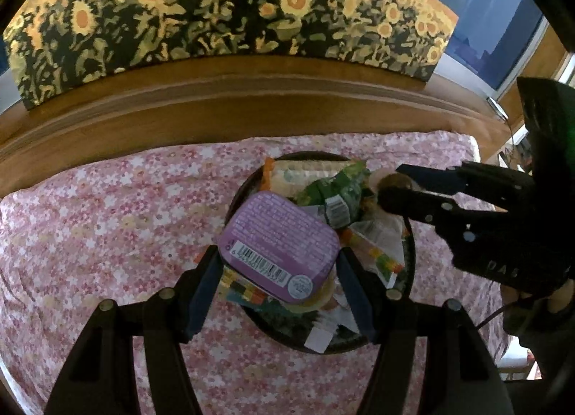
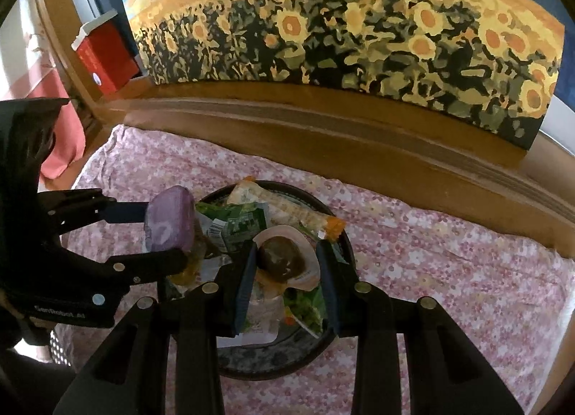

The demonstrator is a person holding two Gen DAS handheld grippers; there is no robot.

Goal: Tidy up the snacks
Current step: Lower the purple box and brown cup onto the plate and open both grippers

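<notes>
Between the fingers of the left gripper [image 1: 278,264], a purple tin [image 1: 279,245] with rounded corners sits clamped, its barcode side facing the camera; the blue pads press its two opposite edges, so this claw is closed on the tin. Directly beneath the tin and the left claw lies a round dark tray [image 1: 410,256] heaped with snacks, resting on a pink floral cloth [image 1: 107,220] that spreads out on both sides of the claw. Just past the tin, further along the fingers, a green packet [image 1: 334,192] lies crumpled on the pile, and beyond it a long pale wrapped bar [image 1: 305,167] with an orange end runs along the tray's far rim.

To the right of the left claw, the right gripper [image 2: 287,265] reaches in over the same tray. Its fingers are closed on a clear plastic pack holding a brown round sweet [image 2: 282,258], the pads touching the pack's rim on each side. Below this claw more wrappers lie in the tray. Ahead of both claws a wooden ledge [image 2: 323,134] carries a sunflower painting [image 2: 359,30], and far to the left of the right claw stands a red box [image 2: 104,59].
</notes>
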